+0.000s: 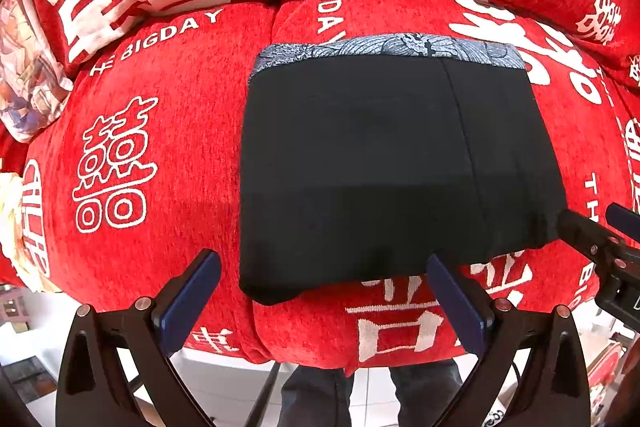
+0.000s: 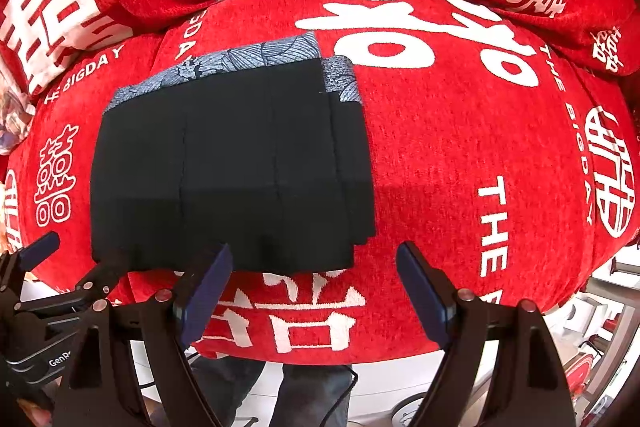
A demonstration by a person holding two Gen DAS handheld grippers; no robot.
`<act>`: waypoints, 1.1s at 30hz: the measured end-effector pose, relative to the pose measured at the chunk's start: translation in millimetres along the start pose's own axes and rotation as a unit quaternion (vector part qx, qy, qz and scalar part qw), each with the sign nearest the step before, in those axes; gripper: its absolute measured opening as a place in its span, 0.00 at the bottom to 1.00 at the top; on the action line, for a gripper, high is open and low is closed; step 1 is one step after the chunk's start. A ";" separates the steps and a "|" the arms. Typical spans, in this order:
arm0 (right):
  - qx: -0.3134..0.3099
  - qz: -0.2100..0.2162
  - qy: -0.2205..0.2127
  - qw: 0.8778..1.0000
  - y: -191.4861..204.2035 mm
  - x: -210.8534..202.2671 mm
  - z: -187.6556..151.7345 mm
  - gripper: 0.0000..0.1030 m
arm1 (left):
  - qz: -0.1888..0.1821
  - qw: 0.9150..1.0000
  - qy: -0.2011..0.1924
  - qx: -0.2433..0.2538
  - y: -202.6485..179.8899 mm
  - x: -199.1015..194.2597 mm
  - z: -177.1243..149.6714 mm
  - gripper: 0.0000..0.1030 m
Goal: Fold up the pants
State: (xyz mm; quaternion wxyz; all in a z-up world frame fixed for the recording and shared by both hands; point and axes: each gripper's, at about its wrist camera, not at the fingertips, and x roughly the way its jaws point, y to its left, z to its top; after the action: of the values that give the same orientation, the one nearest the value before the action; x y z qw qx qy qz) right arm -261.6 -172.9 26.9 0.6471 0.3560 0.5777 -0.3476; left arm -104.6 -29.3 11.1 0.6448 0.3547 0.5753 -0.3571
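Folded pants (image 1: 392,163) on a red sofa cover (image 1: 160,155), seen along both of my grippers. The pants lie as a compact black rectangle near the seat's front edge, with the grey patterned waistband (image 1: 384,51) at the far side. In the right wrist view several stacked layers step out along the right edge of the pants (image 2: 224,167), so I judge the fold largely made and the step in hand to be the last squaring-up or release.

My left gripper (image 1: 320,291) stands with its jaws wide apart at the near hem, one blue pad (image 1: 452,291) just over the cloth edge, holding nothing. My right gripper (image 2: 316,279) is likewise spread, low at the near right corner, and empty.

To do this well, I would come in low at the near hem and take every layer in one bite, since a pinch on the top layer alone would peel the stack open. The stepped right edge should be nudged flush, not dragged, as the plush cover may grip the bottom layer. Both corners should be moved together, keeping the waistband straight.

No container appears in either view; the pants rest directly on the cover. A printed cushion (image 1: 28,75) lies at the far left.
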 end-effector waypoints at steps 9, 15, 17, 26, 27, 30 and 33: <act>-0.013 -0.012 -0.001 1.000 2.6 0.5 2.0 0.84 | 0.001 1.000 0.002 -0.004 0.3 1.2 0.3 1.00; -0.015 -0.017 0.001 1.000 2.4 2.6 1.8 0.84 | 0.009 1.000 0.002 0.002 -1.3 1.3 -1.2 1.00; -0.015 -0.018 0.002 1.000 2.2 3.4 1.1 0.84 | 0.008 1.000 0.001 0.001 -1.2 0.9 -0.9 1.00; -0.018 -0.020 0.003 1.000 3.7 5.0 -0.8 0.84 | 0.012 1.000 0.001 -0.001 -0.2 1.2 -0.9 1.00; -0.019 -0.021 0.003 1.000 4.0 5.3 -0.5 0.84 | 0.012 1.000 0.001 -0.001 -0.1 1.1 -0.9 1.00; -0.021 -0.022 0.003 1.000 5.2 5.8 -0.5 0.84 | 0.013 1.000 0.000 -0.001 -0.2 1.2 -0.5 1.00; -0.022 -0.022 0.004 1.000 6.1 6.5 -0.7 0.84 | 0.012 1.000 0.000 -0.003 -0.1 1.5 -0.5 1.00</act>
State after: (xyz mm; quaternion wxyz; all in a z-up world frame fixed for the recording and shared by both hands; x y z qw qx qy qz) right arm -256.1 -169.5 20.8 0.6447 0.3304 0.5951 -0.3478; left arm -104.8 -29.0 9.5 0.6499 0.3601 0.5720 -0.3474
